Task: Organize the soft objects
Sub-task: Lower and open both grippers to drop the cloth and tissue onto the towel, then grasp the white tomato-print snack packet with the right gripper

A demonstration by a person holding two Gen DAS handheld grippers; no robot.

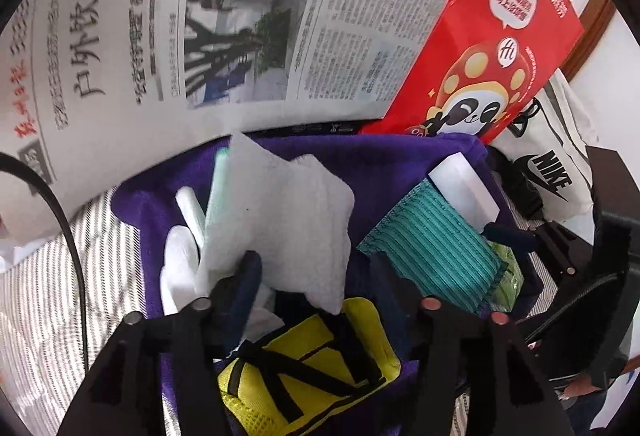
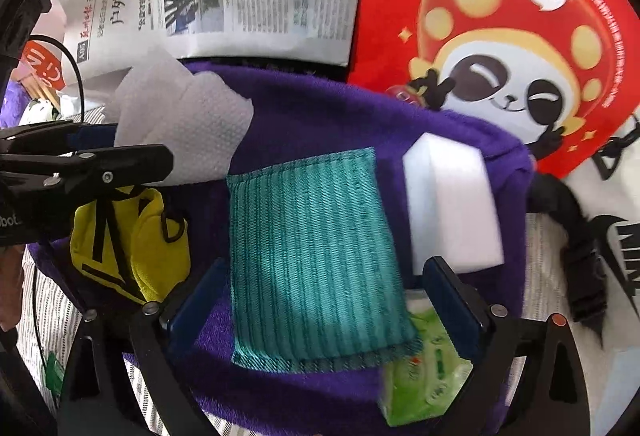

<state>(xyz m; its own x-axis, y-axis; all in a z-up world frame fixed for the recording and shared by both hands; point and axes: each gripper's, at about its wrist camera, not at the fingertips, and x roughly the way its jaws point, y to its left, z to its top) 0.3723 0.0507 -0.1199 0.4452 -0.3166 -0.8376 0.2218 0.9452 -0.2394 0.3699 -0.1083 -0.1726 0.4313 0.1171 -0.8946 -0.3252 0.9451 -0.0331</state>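
The teal ribbed cloth lies flat on the purple towel, between the pads of my right gripper, which stand wide and press nothing. A white foam block sits just beside it, a green tissue pack under its near corner. My left gripper is half open over a white paper towel (one pad touches its edge) and a yellow pouch. Beyond lie a newspaper and red bag.
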